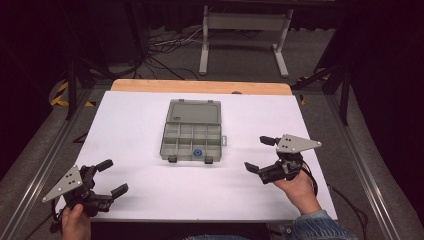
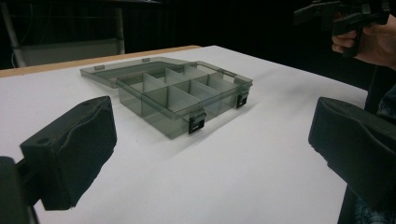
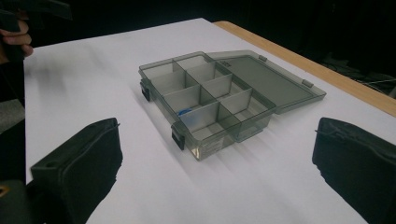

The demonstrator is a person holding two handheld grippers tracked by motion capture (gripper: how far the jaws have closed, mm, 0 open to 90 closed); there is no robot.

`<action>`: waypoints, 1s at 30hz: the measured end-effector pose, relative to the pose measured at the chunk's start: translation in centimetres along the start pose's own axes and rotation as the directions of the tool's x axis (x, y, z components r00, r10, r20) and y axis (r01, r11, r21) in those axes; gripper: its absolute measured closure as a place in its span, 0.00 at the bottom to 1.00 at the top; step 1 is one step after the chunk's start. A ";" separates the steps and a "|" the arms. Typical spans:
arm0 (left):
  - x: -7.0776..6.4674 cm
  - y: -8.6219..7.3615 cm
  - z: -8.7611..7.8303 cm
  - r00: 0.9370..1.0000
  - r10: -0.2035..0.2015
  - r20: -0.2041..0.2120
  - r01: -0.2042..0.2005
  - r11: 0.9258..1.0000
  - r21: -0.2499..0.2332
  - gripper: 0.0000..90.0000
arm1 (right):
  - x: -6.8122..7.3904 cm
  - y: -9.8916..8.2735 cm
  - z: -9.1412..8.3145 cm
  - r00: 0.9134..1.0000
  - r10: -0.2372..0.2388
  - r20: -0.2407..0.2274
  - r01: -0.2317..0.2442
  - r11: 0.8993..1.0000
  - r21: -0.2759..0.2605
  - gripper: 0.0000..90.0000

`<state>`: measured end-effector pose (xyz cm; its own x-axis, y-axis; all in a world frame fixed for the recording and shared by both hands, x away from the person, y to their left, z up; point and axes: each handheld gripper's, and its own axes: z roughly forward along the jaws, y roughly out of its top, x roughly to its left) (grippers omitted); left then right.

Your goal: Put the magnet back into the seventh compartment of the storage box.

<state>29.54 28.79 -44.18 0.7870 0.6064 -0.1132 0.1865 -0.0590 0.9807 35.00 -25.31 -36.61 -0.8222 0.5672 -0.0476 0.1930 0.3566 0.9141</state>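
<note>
- The left gripper [image 1: 111, 177] lay nearest the camera in the high view, at the near left corner of the white table [image 1: 130, 190], held in the person's left hand [image 1: 76, 223]; its jaws stood wide apart with nothing between them.
- In the left gripper view, its two black pads [image 2: 70, 151] framed bare white tabletop, with the box beyond them.
- The compartment box [image 1: 191, 141], of smoky see-through plastic, sat near the middle of the table, well apart from both grippers.
- Its lid [image 1: 194, 111] was folded back flat on the table on the far side, still hinged to the tray.
- The tray was split by partitions into two rows of four small compartments, and two dark latches [image 1: 208, 160] hung on its near edge.
- A small blue ring-shaped part [image 1: 198, 152] lay in a near-row compartment, third from the left; the other compartments looked empty.
- The right gripper [image 1: 260, 154] hovered over the right side of the table, in the person's right hand [image 1: 300, 190]; its jaws were spread wide, holding nothing, aimed toward the box.
</note>
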 end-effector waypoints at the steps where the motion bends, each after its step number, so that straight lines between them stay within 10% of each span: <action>1: 0.0 0.0 0.0 1.000 0.004 0.000 -0.004 1.000 0.001 0.02 | 0.0 0.0 0.0 1.000 0.000 0.000 0.000 1.000 0.000 0.02; 30: 0.0 0.0 -0.2 1.000 0.008 0.017 -0.008 1.000 -0.011 0.01 | 1.6 -5.5 1.2 1.000 0.009 0.002 -0.009 0.997 -0.071 0.02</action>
<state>29.46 28.95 -44.16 0.7982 0.5927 -0.1076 0.1733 -0.0549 0.9833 33.25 -25.49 -42.22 -0.8196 0.5715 -0.0402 0.1615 0.2978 0.9409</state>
